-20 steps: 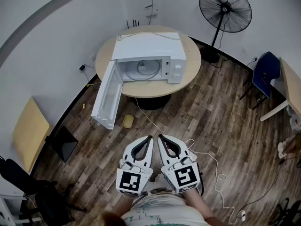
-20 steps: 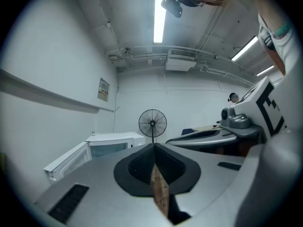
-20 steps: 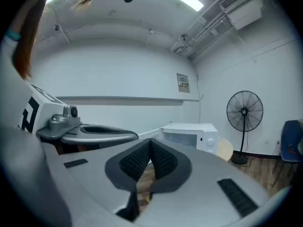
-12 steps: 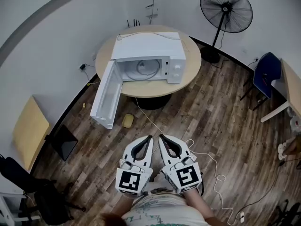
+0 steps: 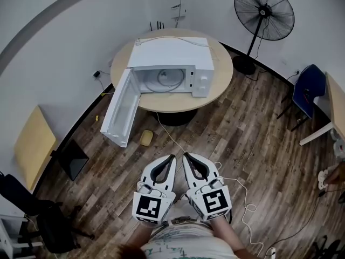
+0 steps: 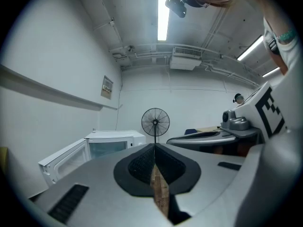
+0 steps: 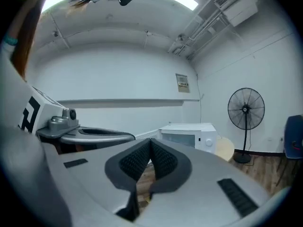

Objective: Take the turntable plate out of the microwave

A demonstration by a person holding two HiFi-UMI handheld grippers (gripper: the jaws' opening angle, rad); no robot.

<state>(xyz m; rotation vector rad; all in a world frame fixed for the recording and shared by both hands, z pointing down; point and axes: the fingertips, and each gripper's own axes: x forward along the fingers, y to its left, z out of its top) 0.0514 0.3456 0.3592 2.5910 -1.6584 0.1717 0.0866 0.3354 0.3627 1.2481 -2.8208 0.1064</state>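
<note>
**Head view.** I am holding both grippers low and close in front of me, well apart from the microwave [image 5: 172,63]. The microwave is standing on the round table [image 5: 180,102] with its door [image 5: 123,108] swung fully out. The cavity mouth is facing me. The plate [image 5: 166,79] is lying flat on the cavity floor inside the microwave. It is round, so no long axis is governing the approach. The left gripper [image 5: 172,157] and right gripper [image 5: 185,156] are sitting side by side, tips nearly touching. Both are about equally far from the microwave, which lies ahead of the tips and slightly left. The door is hanging on the left gripper's side of the microwave, so I am judging the right gripper to have the clearer straight line into the cavity.

**Left gripper view.** The jaws are pressed together with nothing between the pads; only floor is showing in the slit below them. The microwave is appearing left of the jaw line, door nearest. I cannot make out the plate here.

**Right gripper view.** The jaws are likewise closed and empty. The microwave is appearing right of the jaw line, front panel towards me. The plate is not discernible.

**Next move, as judged.** Both grippers are needing to travel forward to the cavity mouth and spread their jaws before any grip.
</note>
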